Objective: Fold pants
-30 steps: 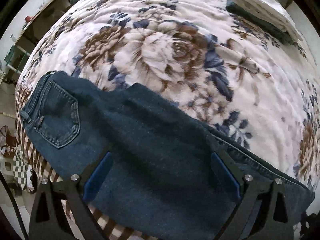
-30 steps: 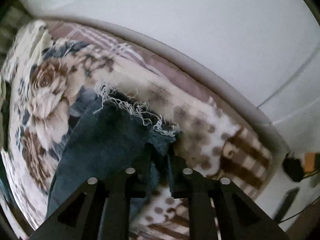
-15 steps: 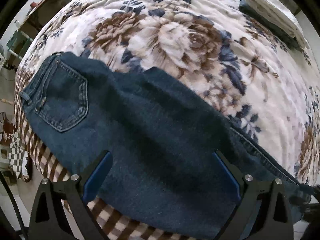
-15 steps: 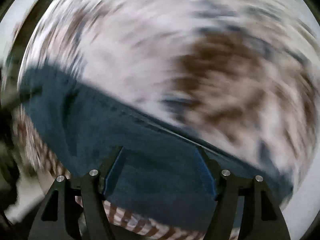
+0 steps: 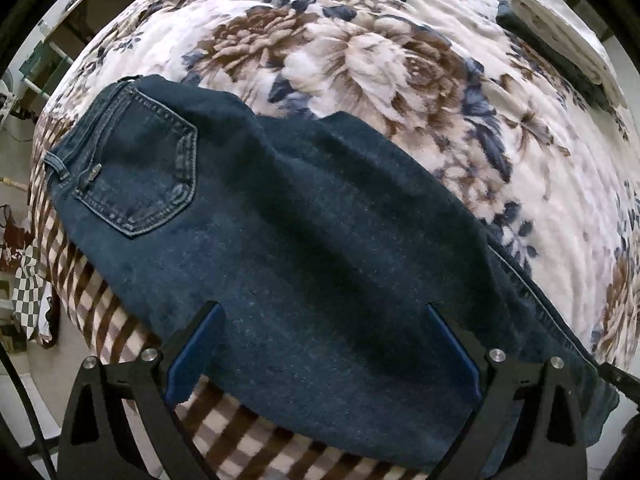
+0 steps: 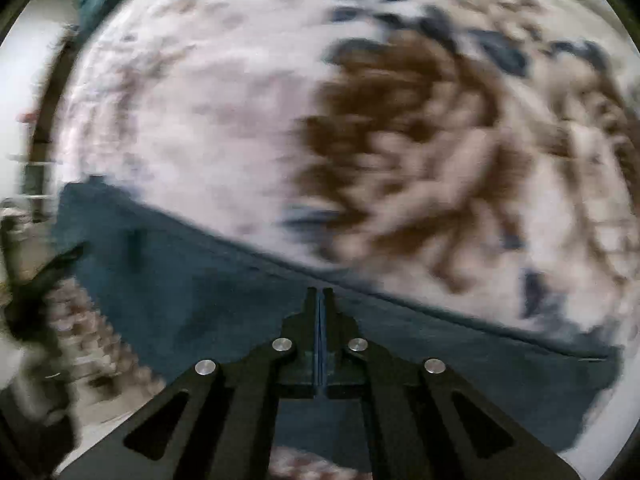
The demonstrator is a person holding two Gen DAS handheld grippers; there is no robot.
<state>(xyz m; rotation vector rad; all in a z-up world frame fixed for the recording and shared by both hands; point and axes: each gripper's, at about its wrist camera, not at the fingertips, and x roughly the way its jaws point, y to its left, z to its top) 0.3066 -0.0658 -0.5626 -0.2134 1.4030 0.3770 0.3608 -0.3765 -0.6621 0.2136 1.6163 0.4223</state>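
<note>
**Tongs over jeans at bed edge: L wide, R pinched together**

Left tongs [image 5: 322,344] stand wide apart, blue pads [image 5: 192,354] on the inner faces of both fingers, nothing between them but the denim lying underneath. Can't tell whether the tips touch the fabric or just hang above it.

Right tongs [image 6: 320,300] are closed tight, fingers pressed together w/ only a thin blue line visible btwn them. Tips sit over the denim near its long seam edge. Can't tell if any cloth is pinched in there; right view is blurred.

Pants [image 5: 304,240] = dark blue jeans, lying flat across the near edge of the bed, on a floral blanket [image 5: 360,60] (cream w/ brown + navy flowers). Back pocket [image 5: 148,176] faces up at the left end, waistband and a belt loop just beyond it. Leg runs to the right, side seam along the far edge. Near edge of the jeans overlaps the blanket's brown-and-cream checked border [image 5: 248,444], which drops over the bed side.

In the right view the jeans [image 6: 248,312] fill the lower band, blanket above.

Far right corner of the bed: a folded white towel [image 5: 560,28] on top of something dark, well apart from the jeans. Checked cloth [image 5: 28,296] hangs off to the left, past the bed.
</note>
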